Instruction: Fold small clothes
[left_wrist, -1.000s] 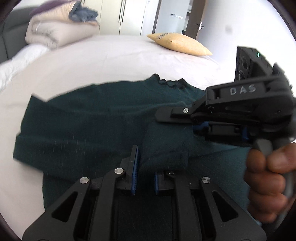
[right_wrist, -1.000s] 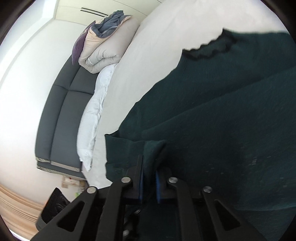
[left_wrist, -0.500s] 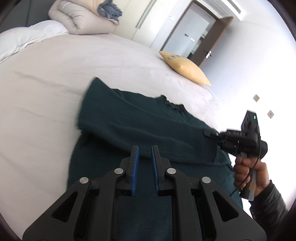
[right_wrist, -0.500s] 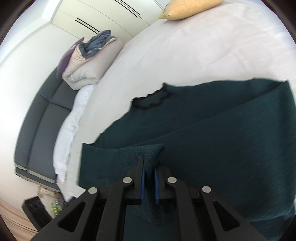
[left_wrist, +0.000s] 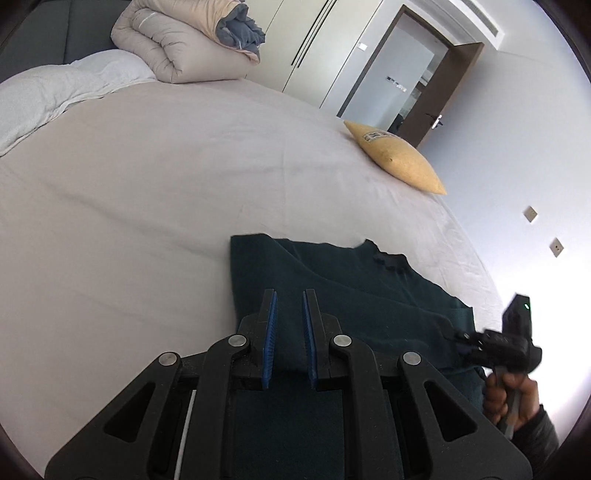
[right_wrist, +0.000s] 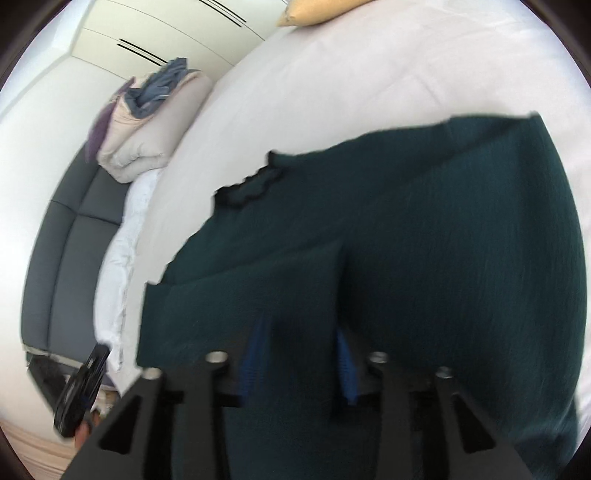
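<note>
A dark green knitted top lies on the white bed sheet, its left sleeve folded across the body. Its scalloped neckline points to the far side. My left gripper is open and empty, raised above the top's left edge. My right gripper is open over the top's right part, with a fold of the fabric lying between its blue pads; the view is blurred. In the left wrist view the right gripper shows at the top's right edge, held by a hand.
A yellow pillow lies at the far right of the bed. A rolled beige duvet and a white blanket sit at the far left. A dark sofa stands beyond the bed. A door is behind.
My right gripper has opened and let go of the sleeve fold. My left gripper has pulled back and up, away from the top, staying open.
</note>
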